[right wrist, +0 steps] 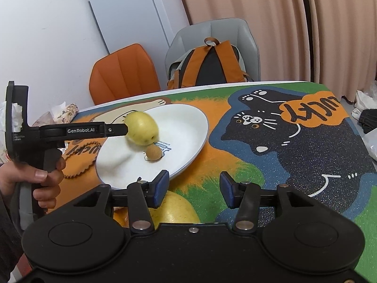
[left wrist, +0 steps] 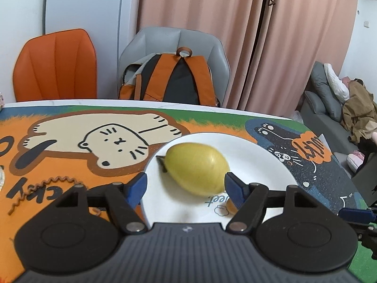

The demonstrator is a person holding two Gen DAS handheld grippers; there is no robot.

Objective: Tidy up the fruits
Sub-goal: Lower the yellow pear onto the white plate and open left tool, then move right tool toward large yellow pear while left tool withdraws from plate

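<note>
Yellow, smooth and egg-shaped, with a dark stem at one end, a pear point(left wrist: 196, 168) is sitting over a plate point(left wrist: 266, 162), glossy white china, round and shallow, printed with small lettering. Left gripper point(left wrist: 186, 184) is reaching over the plate's near rim, its blue-padded jaws partly open to either side of the pear; the right pad looks to be touching the skin while the left is standing clear, and whether the fruit is gripped cannot be told. In the right wrist view a small round brown fruit point(right wrist: 153, 152), rough-skinned, is lying on the plate just beside the pear.

Right gripper point(right wrist: 194, 189) is hovering low over the mat point(right wrist: 294, 146), jaws partly open with nothing between them. Below its left finger, two more fruits are showing partly hidden by the gripper body: one large, pale yellow and rounded point(right wrist: 175, 208), one orange point(right wrist: 121, 220).

The mat, a speckled cartoon-cat print in orange, green and navy, is covering the table point(left wrist: 165, 105). A hand point(right wrist: 44, 184) is gripping the left tool's black handle. Beyond the table, an orange chair point(left wrist: 55, 67) and a grey chair point(left wrist: 212, 44) bearing a backpack point(left wrist: 174, 80) are standing before peach curtains point(left wrist: 235, 23).
</note>
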